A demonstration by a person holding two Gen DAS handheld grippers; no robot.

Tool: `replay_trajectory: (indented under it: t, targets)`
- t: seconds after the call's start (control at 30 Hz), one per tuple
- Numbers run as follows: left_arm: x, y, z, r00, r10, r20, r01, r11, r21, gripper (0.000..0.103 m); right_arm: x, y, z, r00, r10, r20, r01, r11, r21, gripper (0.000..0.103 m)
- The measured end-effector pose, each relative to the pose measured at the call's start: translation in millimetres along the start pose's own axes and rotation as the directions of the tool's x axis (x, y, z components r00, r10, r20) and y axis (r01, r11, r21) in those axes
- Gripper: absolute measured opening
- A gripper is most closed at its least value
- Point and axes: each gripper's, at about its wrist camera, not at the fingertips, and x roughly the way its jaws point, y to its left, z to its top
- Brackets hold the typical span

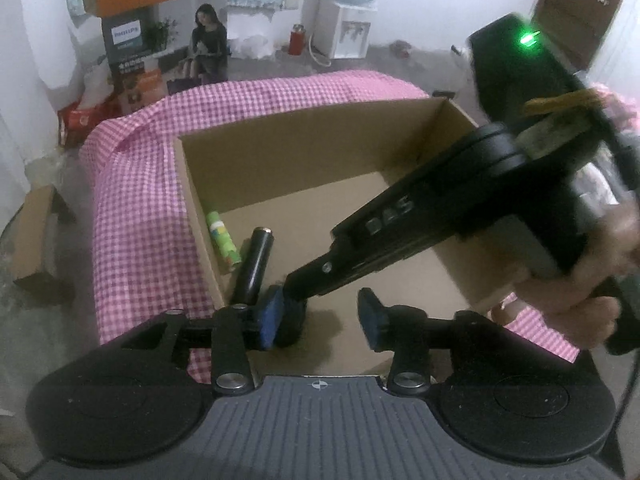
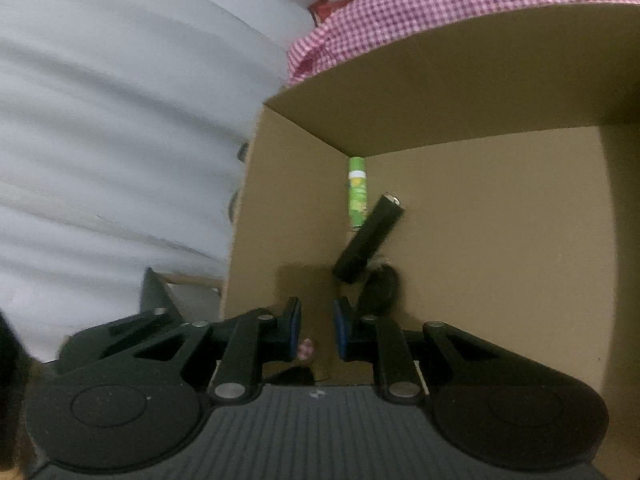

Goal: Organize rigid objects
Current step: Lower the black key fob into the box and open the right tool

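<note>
- Against the left wall of the open brown cardboard box [image 1: 304, 152], a green printed tube [image 1: 224, 242] and a black cylinder [image 1: 256, 264] have been laid, leaving floor space free.
- Both tongs are held over the box: the left tongs [image 1: 320, 322] are parted and empty, and the right tongs [image 2: 317, 328] are nearly closed on nothing.

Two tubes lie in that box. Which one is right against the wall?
The green tube, printed with a label, lies along the cardboard wall. The plain black tube lies beside it, further into the box.

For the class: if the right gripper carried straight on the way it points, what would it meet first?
Probably the small dark round object on the floor of the cardboard box, just ahead of the right gripper; depth is uncertain.
</note>
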Motion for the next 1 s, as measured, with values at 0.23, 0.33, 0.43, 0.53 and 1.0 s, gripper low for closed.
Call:
replay_trajectory:
  t: [0.23,0.33,0.43,0.53,1.0]
  targets:
    - [-18.8,1.8,-6.5,0.995,-0.019,0.093,0.021,1.000,-0.019,0.061,-0.5,9.2,-0.4,1.000,-0.010,0.015,0.010,0.999,-0.043,0.021]
    - [-34.2,-1.2,-11.3,0.988,-0.031,0.151,0.035,0.999,-0.026,0.067,-20.6,19.7,-6.7,0.997,-0.016,0.073,0.022,0.995,-0.094,0.022]
    - [-52.4,-8.1,-18.3,0.977,-0.049,0.210,0.053,0.999,-0.014,0.077,-56.4,28.5,-23.5,0.990,0.011,0.137,0.008,0.991,-0.136,0.024]
    - [-67.7,-18.3,-28.2,0.963,-0.033,0.267,0.038,0.999,-0.014,0.083,-103.4,32.6,-52.1,0.973,0.047,0.227,-0.008,0.986,-0.169,0.036]
    - [-73.1,-81.8,-85.8,0.920,-0.147,0.364,0.148,0.989,0.025,0.099,-321.0,47.6,-225.0,0.773,-0.173,0.611,0.387,0.891,-0.238,0.062]
